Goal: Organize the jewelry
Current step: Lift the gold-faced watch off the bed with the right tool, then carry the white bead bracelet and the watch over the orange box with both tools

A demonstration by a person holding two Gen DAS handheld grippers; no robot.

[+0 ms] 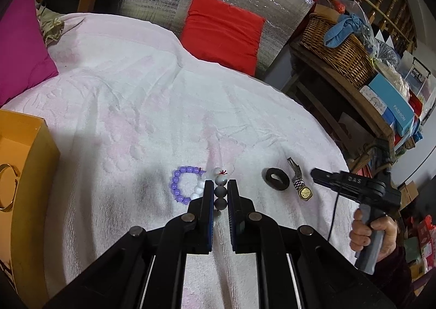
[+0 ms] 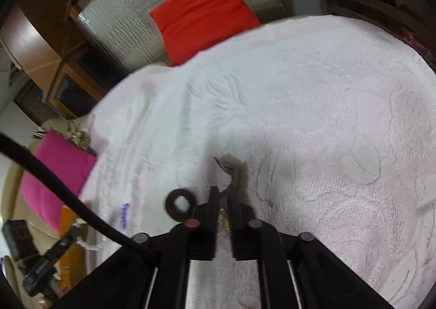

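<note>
A grey-and-white bead bracelet (image 1: 220,192) lies on the white towel (image 1: 136,107), and my left gripper (image 1: 220,186) has its jaws closed around its grey beads. A purple-and-white bead bracelet (image 1: 184,184) lies just left of it. A black ring (image 1: 275,179) and a gold wristwatch (image 1: 301,186) lie to the right. My right gripper (image 1: 316,173) is beside the watch. In the right wrist view my right gripper (image 2: 223,194) is shut on the watch (image 2: 235,177), with the black ring (image 2: 180,204) to its left.
A yellow box (image 1: 26,173) holding a gold bangle (image 1: 8,186) stands at the left edge. A magenta cushion (image 1: 21,47) and a red cushion (image 1: 222,32) lie at the back. A cluttered wooden shelf with a wicker basket (image 1: 340,47) stands to the right.
</note>
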